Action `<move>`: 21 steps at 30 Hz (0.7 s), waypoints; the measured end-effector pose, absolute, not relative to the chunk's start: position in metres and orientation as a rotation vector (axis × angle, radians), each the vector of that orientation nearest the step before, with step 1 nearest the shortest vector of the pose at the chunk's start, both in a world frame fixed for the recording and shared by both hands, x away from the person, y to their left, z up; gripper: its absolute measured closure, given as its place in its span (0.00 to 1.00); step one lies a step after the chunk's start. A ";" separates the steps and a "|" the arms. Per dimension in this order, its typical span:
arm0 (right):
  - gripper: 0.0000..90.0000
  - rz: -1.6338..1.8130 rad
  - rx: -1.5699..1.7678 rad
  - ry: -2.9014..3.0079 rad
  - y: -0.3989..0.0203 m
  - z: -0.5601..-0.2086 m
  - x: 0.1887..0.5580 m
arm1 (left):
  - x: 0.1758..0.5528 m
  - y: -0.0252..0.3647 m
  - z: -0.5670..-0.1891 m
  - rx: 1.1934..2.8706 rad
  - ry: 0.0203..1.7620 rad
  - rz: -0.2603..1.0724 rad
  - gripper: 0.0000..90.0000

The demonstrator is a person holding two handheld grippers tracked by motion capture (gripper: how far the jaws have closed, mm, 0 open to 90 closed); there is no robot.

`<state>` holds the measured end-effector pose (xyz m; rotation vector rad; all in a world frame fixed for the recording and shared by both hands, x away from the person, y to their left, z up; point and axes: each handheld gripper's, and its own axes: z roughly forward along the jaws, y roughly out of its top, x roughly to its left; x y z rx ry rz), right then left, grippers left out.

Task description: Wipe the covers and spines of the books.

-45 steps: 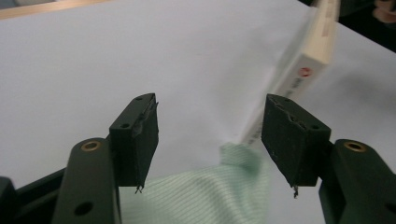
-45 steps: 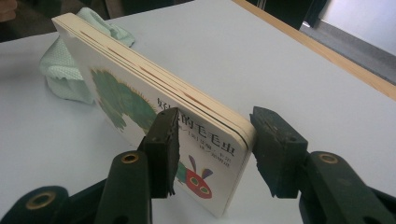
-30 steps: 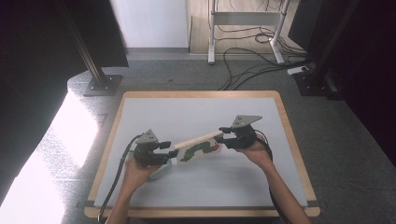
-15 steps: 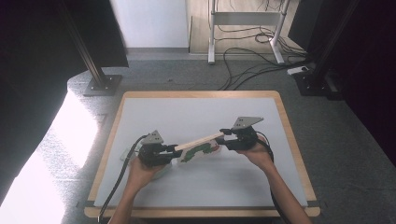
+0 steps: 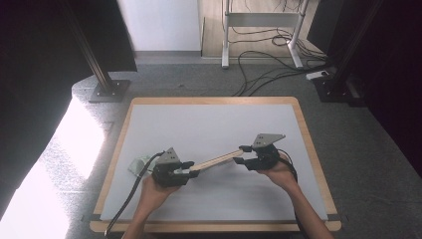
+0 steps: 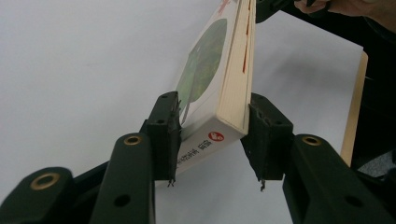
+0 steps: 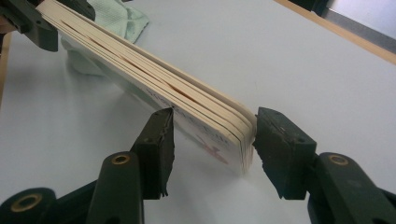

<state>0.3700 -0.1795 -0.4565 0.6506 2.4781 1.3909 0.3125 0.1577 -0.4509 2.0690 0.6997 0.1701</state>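
Both grippers are meeting on one book (image 5: 217,160), each at one end of it. At about seven o'clock on the table (image 5: 214,102), the left gripper (image 5: 190,169) is pinching the near corner of the book: in the left gripper view its jaws are pressing on the two faces of the book (image 6: 219,88), one against the white cover with the green picture and the other against the far side beside the cream page edge. The left gripper (image 6: 212,135) is sitting near the spine end, where a small red round mark is showing. At about four o'clock, the right gripper (image 5: 243,154) is reaching toward nine o'clock and taking the other end. In the right gripper view the book (image 7: 154,84) is lying between the jaws, but the right gripper (image 7: 212,140) is standing a little spread: one jaw is touching the rounded edge of the pages and the other is sitting apart from the cover, with table showing in the gap.

In the high view the book is running as a thin pale strip from the left gripper up toward two o'clock to the right gripper, so it is standing on edge rather than lying flat. A pale green cloth (image 5: 140,164) is lying crumpled at about eight o'clock, just beside the left gripper. A hand (image 5: 154,191) is gripping the left gripper from six o'clock, and another hand (image 5: 279,172) is holding the right one.
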 end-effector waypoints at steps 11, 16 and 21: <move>0.54 1.397 0.674 2.474 -0.190 -0.467 0.349 | 0.292 0.148 -0.460 2.108 0.672 0.216 0.57; 0.54 1.397 0.703 2.484 -0.196 -0.476 0.338 | 0.283 0.144 -0.468 2.128 0.687 0.228 0.47; 0.54 1.404 0.740 2.483 -0.199 -0.485 0.330 | 0.274 0.140 -0.475 2.134 0.713 0.267 0.41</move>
